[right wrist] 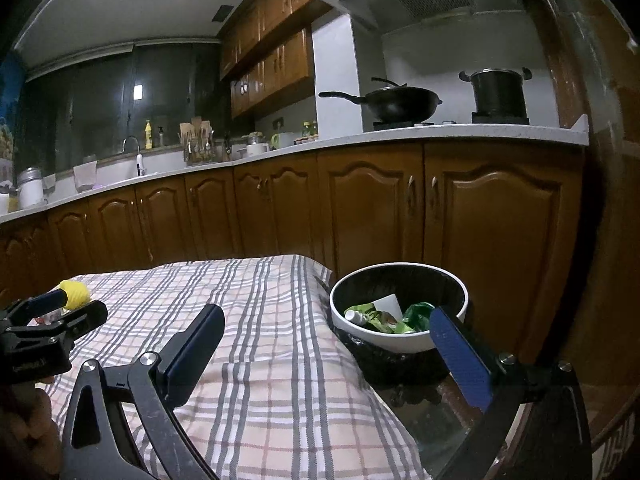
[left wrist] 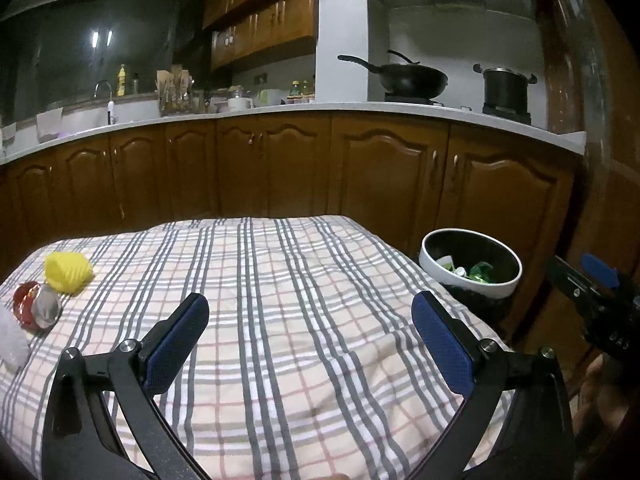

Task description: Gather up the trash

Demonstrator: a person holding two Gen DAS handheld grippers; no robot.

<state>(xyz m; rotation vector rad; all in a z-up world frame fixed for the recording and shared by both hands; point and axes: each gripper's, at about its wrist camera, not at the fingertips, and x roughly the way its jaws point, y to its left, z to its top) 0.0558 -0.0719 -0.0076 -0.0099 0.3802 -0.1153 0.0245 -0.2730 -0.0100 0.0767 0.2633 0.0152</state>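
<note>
my left gripper [left wrist: 310,344] is spread wide and holds nothing, hovering over the plaid cloth [left wrist: 280,280]. my right gripper [right wrist: 326,354] gapes empty too, beside the white trash bin [right wrist: 400,342] at the cloth's right edge, with green wrappers [right wrist: 416,316] inside. a yellow crumpled wrapper [left wrist: 67,273] and a red can [left wrist: 34,309] lie at the cloth's far left.

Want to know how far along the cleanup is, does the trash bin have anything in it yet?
Partly filled. The bin holds green wrappers and a white scrap, its dark inner wall showing above them.
</note>
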